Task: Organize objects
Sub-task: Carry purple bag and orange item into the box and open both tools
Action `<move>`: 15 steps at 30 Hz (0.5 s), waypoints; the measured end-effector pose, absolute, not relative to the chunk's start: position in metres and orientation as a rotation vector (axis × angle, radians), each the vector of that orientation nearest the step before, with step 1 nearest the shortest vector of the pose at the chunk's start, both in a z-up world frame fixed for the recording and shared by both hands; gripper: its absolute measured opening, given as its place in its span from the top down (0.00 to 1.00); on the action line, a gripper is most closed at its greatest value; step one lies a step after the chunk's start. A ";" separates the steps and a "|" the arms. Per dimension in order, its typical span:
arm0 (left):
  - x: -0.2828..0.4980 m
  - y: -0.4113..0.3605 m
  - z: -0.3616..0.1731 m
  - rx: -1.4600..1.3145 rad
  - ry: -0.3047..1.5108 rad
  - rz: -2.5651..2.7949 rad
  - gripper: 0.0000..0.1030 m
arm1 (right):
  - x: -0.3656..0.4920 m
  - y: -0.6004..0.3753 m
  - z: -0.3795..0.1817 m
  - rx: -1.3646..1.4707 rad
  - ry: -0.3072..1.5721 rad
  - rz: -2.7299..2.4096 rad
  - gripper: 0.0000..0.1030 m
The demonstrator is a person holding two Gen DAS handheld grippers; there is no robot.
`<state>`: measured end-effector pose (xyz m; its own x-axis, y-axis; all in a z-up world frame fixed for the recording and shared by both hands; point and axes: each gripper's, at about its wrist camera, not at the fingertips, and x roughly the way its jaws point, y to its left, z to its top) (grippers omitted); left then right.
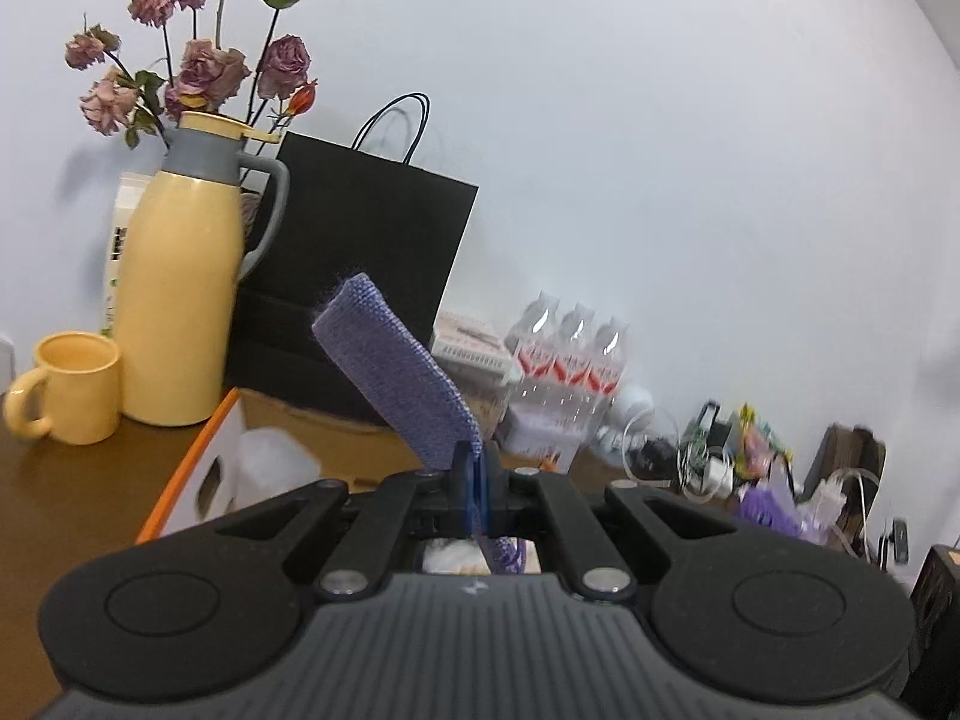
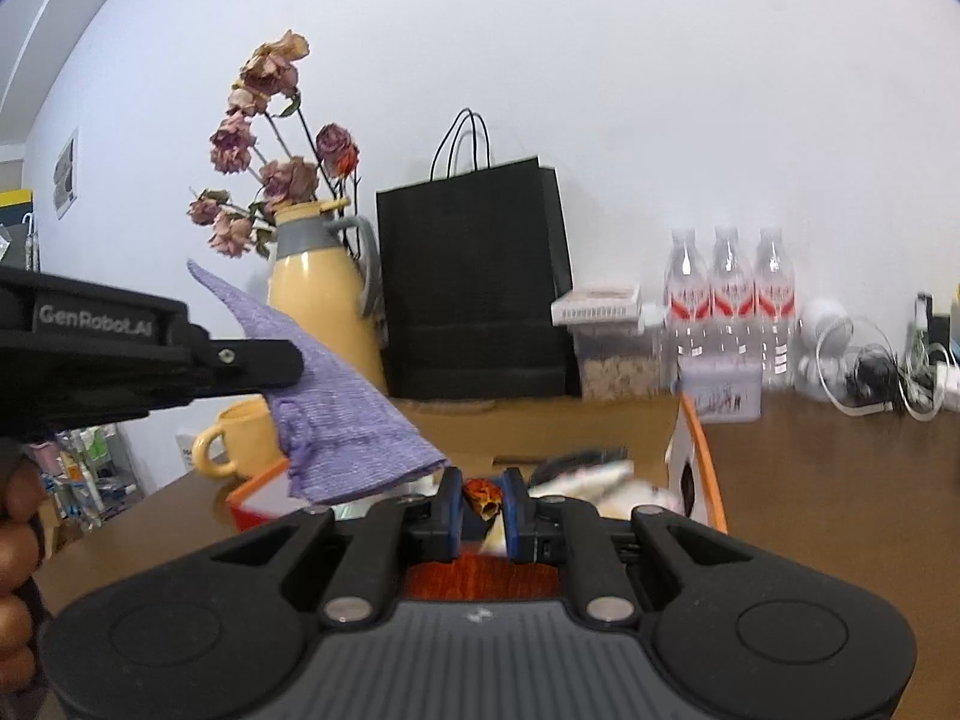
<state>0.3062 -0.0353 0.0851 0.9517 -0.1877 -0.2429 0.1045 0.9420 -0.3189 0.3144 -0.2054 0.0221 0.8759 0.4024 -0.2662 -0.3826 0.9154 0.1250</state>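
So far both grippers have something in hand and neither thing is put away yet. The left gripper [image 1: 477, 480] is clenched on a purple knitted cloth [image 1: 396, 372], which sticks up and away beyond its fingertips, with a short tail hanging below them. The right gripper [image 2: 485, 507] grips a small orange-brown object [image 2: 485, 495] between its blue pads [image 2: 451, 510]; it is too small and blurred to name, perhaps a dried bud or a wrapped sweet.

Beneath and just ahead of both sets of fingers lies an open cardboard box with an orange rim [image 1: 180, 474], with white and pale items inside it. My judgement is that these two pieces have been lifted out of, or are being carried over, the box, so the sorting is at an early or middle stage: each piece needs a destination, and the box contents are not yet dealt with.

The left wrist view shows the cloth's folded, tube-like end and how narrowly it is pinched at one corner. The right wrist view shows what the left cannot: the left gripper from the side, up and to the left of the right fingers, with the cloth draping off it in a wide triangle, plus part of a person's hand [image 2: 15, 540] at the frame edge. It also shows a red patterned surface directly under the right fingers.

Beyond the fingers in both views stand a yellow jug of dried roses [image 1: 180, 276], a yellow mug [image 1: 75, 387], a black paper bag [image 2: 474, 282] and water bottles [image 2: 729, 306].
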 end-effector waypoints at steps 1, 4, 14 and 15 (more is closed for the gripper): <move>0.315 -0.036 0.086 -0.314 0.272 -0.151 0.97 | 0.321 -0.204 0.025 0.061 0.283 0.405 0.88; 0.341 -0.040 0.081 -0.323 0.278 -0.147 0.97 | 0.348 -0.198 0.031 0.053 0.272 0.383 0.88; 0.409 -0.042 0.043 -0.278 0.393 -0.075 0.97 | 0.422 -0.186 -0.002 0.037 0.375 0.333 0.88; 0.412 -0.042 0.040 -0.267 0.403 -0.068 0.97 | 0.424 -0.185 -0.005 0.027 0.380 0.330 0.88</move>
